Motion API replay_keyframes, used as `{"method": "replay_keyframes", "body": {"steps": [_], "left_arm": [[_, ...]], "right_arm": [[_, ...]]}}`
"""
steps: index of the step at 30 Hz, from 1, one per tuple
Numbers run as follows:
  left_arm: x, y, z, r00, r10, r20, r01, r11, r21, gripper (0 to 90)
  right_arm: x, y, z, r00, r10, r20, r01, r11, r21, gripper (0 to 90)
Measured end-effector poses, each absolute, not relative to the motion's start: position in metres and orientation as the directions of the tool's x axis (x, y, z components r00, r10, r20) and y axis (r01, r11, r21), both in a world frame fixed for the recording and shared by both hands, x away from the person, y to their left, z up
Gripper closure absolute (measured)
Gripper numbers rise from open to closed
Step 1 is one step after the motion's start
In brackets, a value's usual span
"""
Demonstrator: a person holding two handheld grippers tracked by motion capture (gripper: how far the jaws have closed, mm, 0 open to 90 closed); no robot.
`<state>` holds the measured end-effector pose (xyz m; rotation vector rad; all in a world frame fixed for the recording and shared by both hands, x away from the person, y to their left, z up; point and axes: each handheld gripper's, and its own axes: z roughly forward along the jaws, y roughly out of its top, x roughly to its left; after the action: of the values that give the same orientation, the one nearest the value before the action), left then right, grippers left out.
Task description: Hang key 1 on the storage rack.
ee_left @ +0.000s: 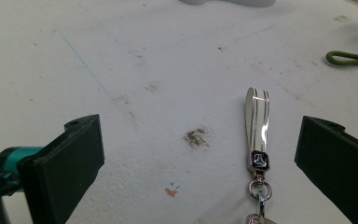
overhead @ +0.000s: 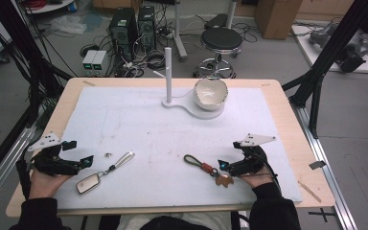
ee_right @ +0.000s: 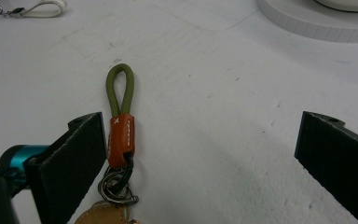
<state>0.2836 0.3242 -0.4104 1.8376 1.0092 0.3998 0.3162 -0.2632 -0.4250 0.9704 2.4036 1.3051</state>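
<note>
left claw: left gripper (overhead: pixel 87 160) sits low at the near-left of the table (overhead: pixel 287 115), jaws spread wide and holding nothing; the white strap keychain (ee_left: pixel 256 122) lies flat just inside its right jaw.
right claw: right gripper (overhead: pixel 222 166) at the near-right, jaws likewise spread and empty; the green cord keychain (ee_right: pixel 120 116) lies against the inner face of its left jaw.
where the things lie: both keychains rest on the white mat (overhead: pixel 139 120), well apart from each other and well short of the white post (overhead: pixel 168 72) and bowl (overhead: pixel 211 93) at the far side.
handling, white one: likely light and floppy; the glossy strap looks slippery, and the silver fob (overhead: pixel 88 183) should dangle. pinch mid-strap across its flat faces.
handling, green one: soft cord loop, limp but grippy; the orange leather wrap (ee_right: pixel 122 140) seems the firmest, thickest place to pinch. rings and tan tag (overhead: pixel 224 180) should swing below.
high view adds: the whole layout, the stand, and the fob and tag that are cut off at the bottom edge of the gripper views.
gripper views add: the strap's stripes and small emblem, stitching on the wrap, and how each keychain sits off-centre between the jaws.
</note>
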Motion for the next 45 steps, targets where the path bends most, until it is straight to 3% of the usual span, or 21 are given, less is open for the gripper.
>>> {"method": "replay_keyframes", "body": {"steps": [34,37,39,41,42,45], "left_arm": [[0.284,0.325,-0.413,0.6,0.786,-0.151,0.478,-0.201,0.855,1.7],[0.284,0.325,-0.413,0.601,0.785,-0.148,0.478,-0.205,0.854,1.7],[0.284,0.325,-0.413,0.601,0.785,-0.15,0.479,-0.204,0.854,1.7],[0.284,0.325,-0.413,0.602,0.784,-0.149,0.479,-0.206,0.854,1.7],[0.284,0.325,-0.413,0.601,0.785,-0.149,0.479,-0.205,0.854,1.8],[0.284,0.325,-0.413,0.602,0.785,-0.149,0.479,-0.206,0.854,1.7]], "right_arm": [[0.313,-0.209,-0.435,-0.837,0.542,0.082,0.429,0.555,0.713,4.9],[0.312,-0.205,-0.436,-0.843,0.531,0.083,0.426,0.566,0.706,8.4],[0.311,-0.203,-0.437,-0.858,0.505,0.093,0.418,0.583,0.696,19.5],[0.311,-0.203,-0.437,-0.859,0.504,0.087,0.415,0.588,0.694,20.6],[0.31,-0.202,-0.436,-0.866,0.494,0.08,0.404,0.595,0.695,26.5],[0.309,-0.201,-0.434,-0.867,0.493,0.072,0.397,0.597,0.697,29.4]]}}
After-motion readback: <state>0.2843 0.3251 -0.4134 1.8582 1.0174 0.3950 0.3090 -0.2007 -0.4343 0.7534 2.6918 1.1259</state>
